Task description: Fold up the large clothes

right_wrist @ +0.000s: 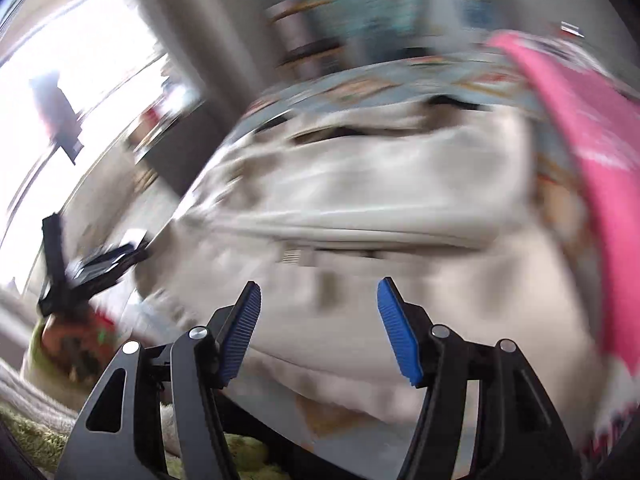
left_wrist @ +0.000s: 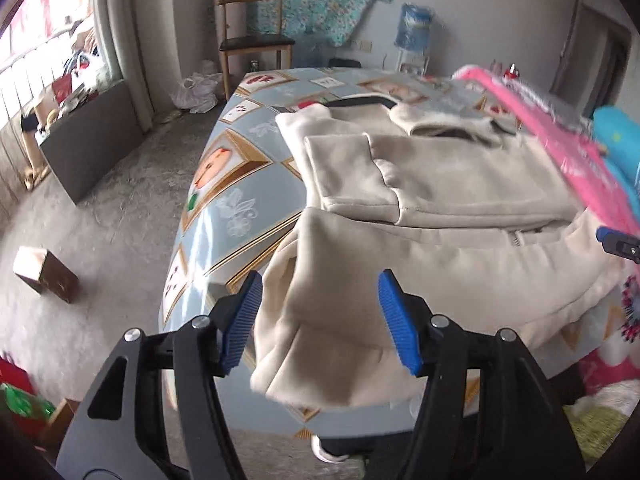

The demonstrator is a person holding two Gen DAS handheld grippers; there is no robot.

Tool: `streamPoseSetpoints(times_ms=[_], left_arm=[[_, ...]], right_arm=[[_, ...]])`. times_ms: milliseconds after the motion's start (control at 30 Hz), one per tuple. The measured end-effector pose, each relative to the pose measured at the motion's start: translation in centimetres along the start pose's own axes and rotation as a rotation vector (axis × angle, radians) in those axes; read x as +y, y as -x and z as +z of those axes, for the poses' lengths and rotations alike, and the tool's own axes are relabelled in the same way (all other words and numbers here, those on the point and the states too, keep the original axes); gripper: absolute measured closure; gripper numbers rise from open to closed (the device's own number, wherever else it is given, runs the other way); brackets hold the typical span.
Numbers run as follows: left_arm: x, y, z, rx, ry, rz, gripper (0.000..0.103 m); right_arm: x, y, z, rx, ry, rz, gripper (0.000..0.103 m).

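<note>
Garment position: While the large beige fleece jacket with a front zip point(left_wrist: 460, 240) lies on the patterned blue-and-tan tabletop point(left_wrist: 236, 168), its near hem hangs over the front edge, and one sleeve is folded across the chest, so the body already reads as partly narrowed.
Left tongs: the left tongs with ribbed blue pads point(left_wrist: 320, 320) stand fairly wide, with the overhanging hem showing between the jaws; the pads are not seen pressing on the cloth, so nothing is held.
Right tongs: the right tongs with matching blue pads point(right_wrist: 320, 326) also stand fairly wide and hold nothing; the beige cloth lies beyond them. This view is heavily blurred, so finer contact cannot be told.
Spacing: each pair of tongs faces the near hem, a placement that suits taking it at two separate points.
Obstruction: a pink printed plastic sheet point(left_wrist: 560, 136) lies along the right of the jacket and may catch a lifted fold.
Step in hand (judgement): released, regrasp of the hem pending.
</note>
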State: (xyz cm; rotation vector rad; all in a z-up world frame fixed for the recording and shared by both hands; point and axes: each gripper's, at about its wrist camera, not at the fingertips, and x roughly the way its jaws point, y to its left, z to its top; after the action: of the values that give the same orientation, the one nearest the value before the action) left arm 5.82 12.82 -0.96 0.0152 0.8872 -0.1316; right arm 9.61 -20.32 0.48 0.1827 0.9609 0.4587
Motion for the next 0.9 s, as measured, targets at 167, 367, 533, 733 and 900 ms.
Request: streamPoseSetpoints(times_ms=[167,367,533,733,900], left_arm=[[-1.6,-2.8,0.1,0.015,-0.073,0.081,0.058],[-1.2,-3.3,-0.2,0.016,-0.098,0.116,0.081],[-0.4,-3.0,-0.2,-0.017,-0.09,0.099,0.095],[-0.3,0.7,0.4,-0.155,-0.094,0.072,0.097],[0.3,-1.5,0.4,-0.085,-0.077,0.063,0.097]], right_arm=[[3.3,-6.5,2.4,0.115,0.174,0.023,0.043],[4.9,-9.8,2.3,0.223,0.325,-0.035,0.058],[6.6,-9.3,1.1,0.237,0.447,-0.129,0.088],[8.7,-5.2,2.7,0.093,0.486,-0.206,0.099],[8.9,-7.4,2.7,0.067,0.53,-0.293,0.099]])
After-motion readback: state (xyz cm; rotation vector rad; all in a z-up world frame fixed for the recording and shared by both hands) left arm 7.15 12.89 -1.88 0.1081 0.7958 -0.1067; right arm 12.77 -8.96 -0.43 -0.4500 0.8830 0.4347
